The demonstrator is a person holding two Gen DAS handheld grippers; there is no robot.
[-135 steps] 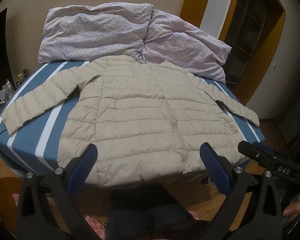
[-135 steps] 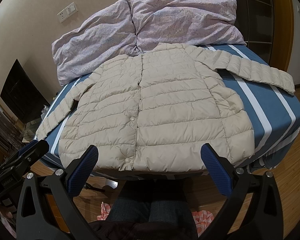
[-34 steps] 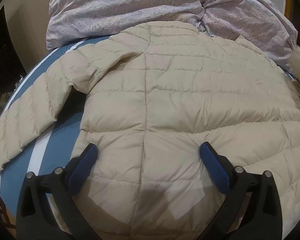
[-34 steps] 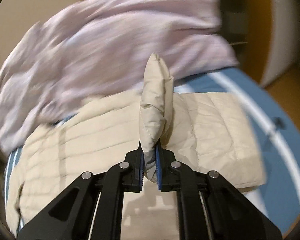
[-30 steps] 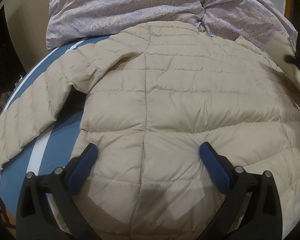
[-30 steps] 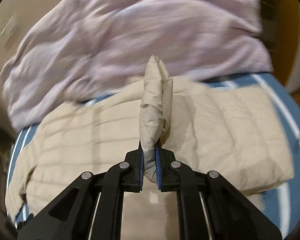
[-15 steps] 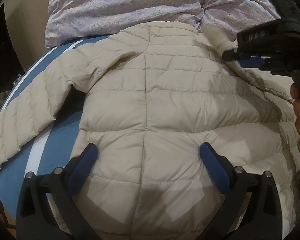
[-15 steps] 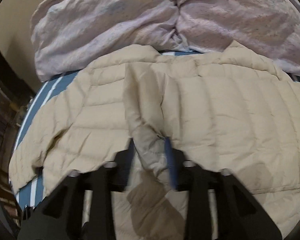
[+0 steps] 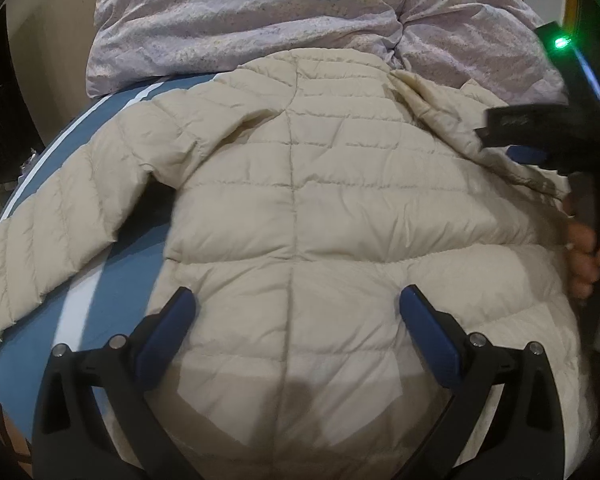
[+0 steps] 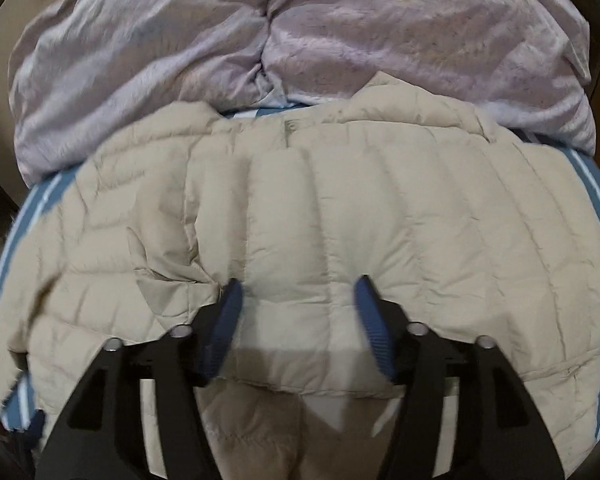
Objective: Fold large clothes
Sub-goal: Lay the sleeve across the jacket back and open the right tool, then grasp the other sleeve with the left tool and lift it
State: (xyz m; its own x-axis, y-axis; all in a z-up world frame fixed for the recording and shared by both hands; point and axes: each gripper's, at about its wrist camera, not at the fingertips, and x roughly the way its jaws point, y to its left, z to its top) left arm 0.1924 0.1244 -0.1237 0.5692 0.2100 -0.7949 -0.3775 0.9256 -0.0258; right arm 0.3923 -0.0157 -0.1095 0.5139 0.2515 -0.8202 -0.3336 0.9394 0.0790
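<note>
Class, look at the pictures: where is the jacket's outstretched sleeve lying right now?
In the left wrist view, the outstretched sleeve lies at the left on the blue striped bedsheet, beside the jacket.

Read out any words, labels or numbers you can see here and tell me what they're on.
None can be read.
Right gripper: a pale label on its black side, too blurred to read.
Jacket: a small mark near the collar edge, too blurred to tell whether it is text.

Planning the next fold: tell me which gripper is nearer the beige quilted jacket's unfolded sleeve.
Left. The left gripper hovers open over the jacket's body beside that sleeve; the right gripper, jaws opening, is over the folded-in side.
</note>
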